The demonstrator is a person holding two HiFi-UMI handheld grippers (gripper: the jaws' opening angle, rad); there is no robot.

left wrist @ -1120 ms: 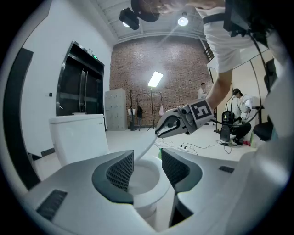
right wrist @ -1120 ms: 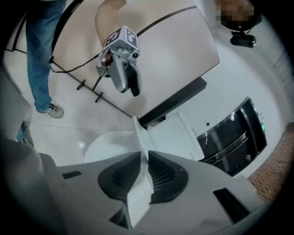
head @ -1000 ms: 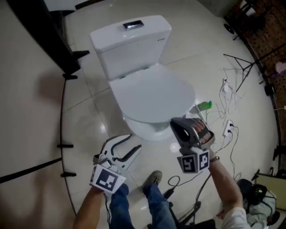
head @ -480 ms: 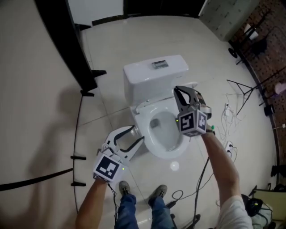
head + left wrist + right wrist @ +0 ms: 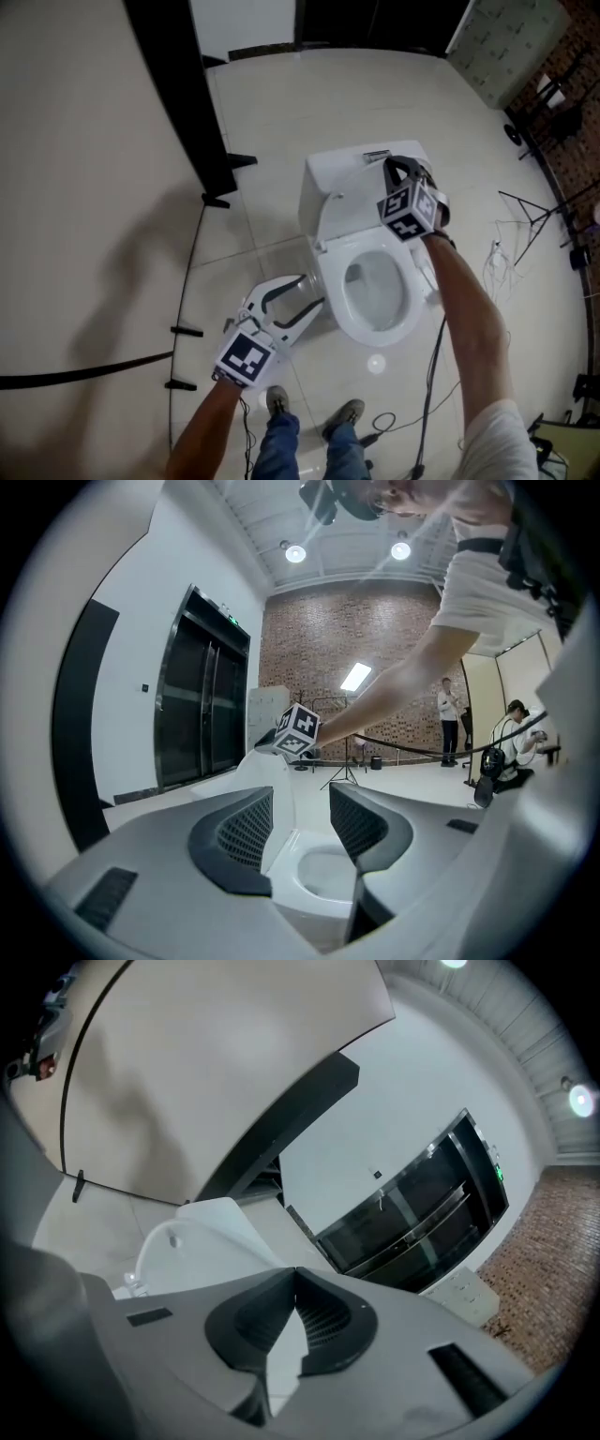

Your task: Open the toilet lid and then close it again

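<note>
Toilet lid [image 5: 339, 202] stands raised, toilet bowl [image 5: 375, 323] uncovered.
My right gripper [image 5: 405, 169], jaws just closed together on nothing, sits at the lid's top edge; my left gripper [image 5: 311, 291] gapes empty beside the bowl.

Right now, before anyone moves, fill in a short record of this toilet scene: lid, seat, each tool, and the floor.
lid: raised, standing up at the back of the toilet
seat: down, with the bowl open to view
right tool: shut, jaws just closed with nothing between them, up by the lid's top edge
left tool: open and empty, low beside the bowl
floor: pale tiles
</note>
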